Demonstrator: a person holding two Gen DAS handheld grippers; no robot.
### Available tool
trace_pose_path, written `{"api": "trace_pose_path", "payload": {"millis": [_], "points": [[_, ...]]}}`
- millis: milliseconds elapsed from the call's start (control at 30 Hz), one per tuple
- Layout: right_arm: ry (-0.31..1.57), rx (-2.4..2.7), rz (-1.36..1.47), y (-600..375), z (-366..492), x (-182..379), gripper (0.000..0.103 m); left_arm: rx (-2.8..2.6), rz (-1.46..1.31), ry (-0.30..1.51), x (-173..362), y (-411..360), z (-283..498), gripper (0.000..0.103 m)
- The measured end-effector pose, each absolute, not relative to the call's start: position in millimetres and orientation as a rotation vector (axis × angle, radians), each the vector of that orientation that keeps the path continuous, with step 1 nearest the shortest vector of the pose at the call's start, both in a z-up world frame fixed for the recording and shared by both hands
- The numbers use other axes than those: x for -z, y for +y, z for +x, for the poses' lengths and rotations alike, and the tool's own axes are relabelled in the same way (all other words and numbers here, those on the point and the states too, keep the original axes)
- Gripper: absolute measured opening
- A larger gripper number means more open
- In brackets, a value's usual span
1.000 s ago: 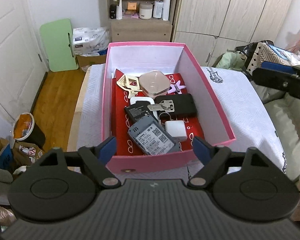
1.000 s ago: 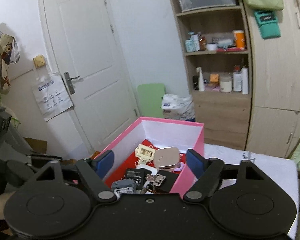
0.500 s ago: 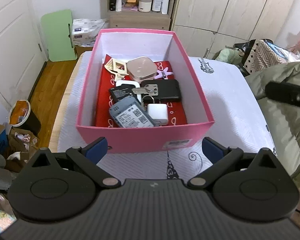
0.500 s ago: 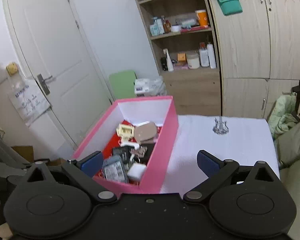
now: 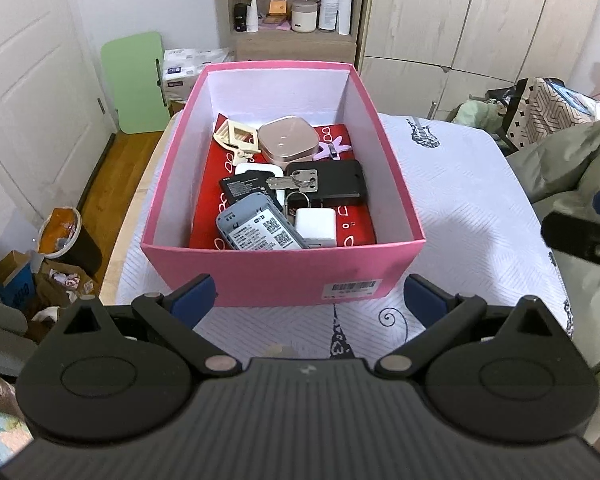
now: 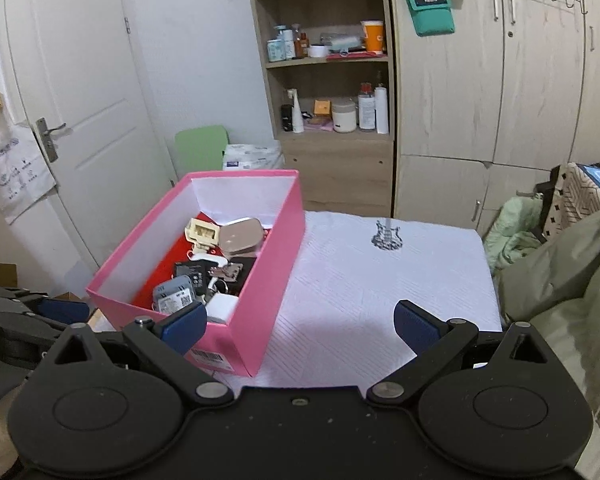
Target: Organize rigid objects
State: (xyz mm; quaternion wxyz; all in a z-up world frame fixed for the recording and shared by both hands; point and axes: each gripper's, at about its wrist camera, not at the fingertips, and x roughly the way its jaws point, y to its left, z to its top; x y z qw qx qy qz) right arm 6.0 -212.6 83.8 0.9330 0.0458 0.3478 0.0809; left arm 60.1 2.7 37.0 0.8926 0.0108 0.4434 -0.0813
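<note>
**Both grippers wide and empty beside a full pink box**

The pink box (image 5: 284, 276) sits on a white quilted cover (image 5: 460, 208) with a small guitar print (image 6: 387, 235), its barcode label facing the left wrist camera. The left gripper (image 5: 308, 300) hangs just in front of the box's near wall, its 2 blue pads spread wide with nothing between them. The right gripper (image 6: 296, 322) is held to the right of the box, over bare cover; its jaws are also spread wide and hold nothing, and its left pad overlaps the box's near corner in the right wrist view.

Everything lies inside the box on a red patterned liner (image 5: 208, 184). At the near wall a grey phone (image 5: 260, 228) lies face down, tilted, with a white charger block (image 5: 315, 226) just to its right. Behind them a black battery (image 5: 244, 188) rests partly on a white oval item (image 5: 258, 169), and a silver key (image 5: 296, 180) lies across the battery and a black case (image 5: 332, 184). A key ring (image 5: 298, 200) sits between the key and the charger. Toward the far wall are a pink rounded-square case (image 5: 290, 140), a cream plastic frame (image 5: 238, 140) to its left and a pale purple clip (image 5: 334, 150) to its right.

In the left wrist view, part of the right gripper shows at the right edge.
</note>
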Motion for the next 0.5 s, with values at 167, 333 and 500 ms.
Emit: {"api": "trace_pose_path", "payload": {"millis": [167,333,500], "points": [[0.723,-0.127,0.093,-215.0,9.5,-78.5,0.101,0.141,0.038,0.915,-38.0,-3.6,59.1,0.102],[0.738,-0.091,0.086,-217.8,10.1,-72.6,0.101,0.115,0.048,0.902,-40.8,-6.9,56.4,0.102],[0.7,-0.066,0.081,-221.1,-2.8,-77.7,0.101,0.099,0.054,0.893,-43.2,-8.0,56.0,0.103]]}}
